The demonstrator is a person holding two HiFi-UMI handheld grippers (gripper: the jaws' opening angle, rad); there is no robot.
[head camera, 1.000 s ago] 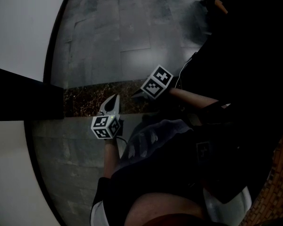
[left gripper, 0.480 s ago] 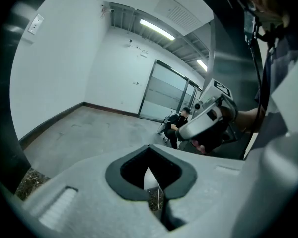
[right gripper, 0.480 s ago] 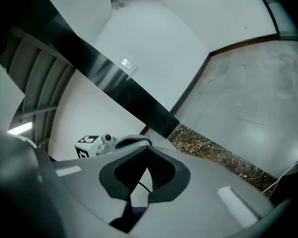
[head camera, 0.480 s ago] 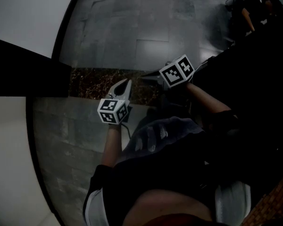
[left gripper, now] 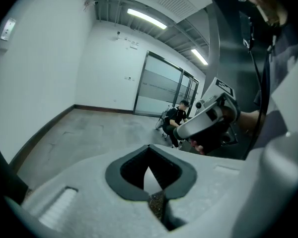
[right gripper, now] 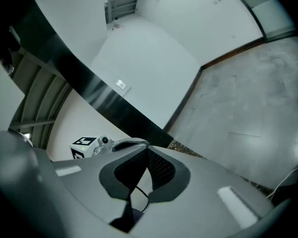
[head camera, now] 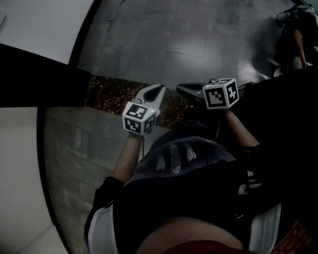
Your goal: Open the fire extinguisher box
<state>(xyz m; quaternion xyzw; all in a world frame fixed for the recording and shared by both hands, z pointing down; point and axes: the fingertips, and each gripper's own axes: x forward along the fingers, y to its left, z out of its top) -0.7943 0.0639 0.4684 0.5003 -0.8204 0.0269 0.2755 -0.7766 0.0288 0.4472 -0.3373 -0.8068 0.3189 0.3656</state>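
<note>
Person stands on a grey tiled floor (head camera: 164, 30) with a hand-held gripper in each hand. Both are held out in front, near each other but apart.

The left gripper (head camera: 158, 89) has a pale grey shell with a black-and-white marker cube (head camera: 139, 118) at its back. In the left gripper view its jaws are together, tips meeting, with nothing between them. The bare left forearm (head camera: 124, 160) runs back from it.

The right gripper (head camera: 181, 89) carries its own black-and-white checker cube (head camera: 221, 93). In the right gripper view the dark ribbed pads (right gripper: 161, 170) meet at the tips, closed and empty. Only a thin black cable (right gripper: 139, 192) shows through the slot lower down.

In the head view a dark speckled stone strip (head camera: 106, 91) crosses the floor under both gripper tips. It runs up to a broad black band (head camera: 26, 81) on the plain white wall (head camera: 37, 20). A small white wall plate (right gripper: 121, 85) sits on the wall above that band.

The fire extinguisher box can't be made out in any view, so its place can't be told. Neither gripper touches anything.

Far across the floor a second person in dark clothes (left gripper: 178, 120) crouches by a glass partition (left gripper: 161, 88). Long ceiling light strips (left gripper: 146, 19) are lit overhead.
</note>
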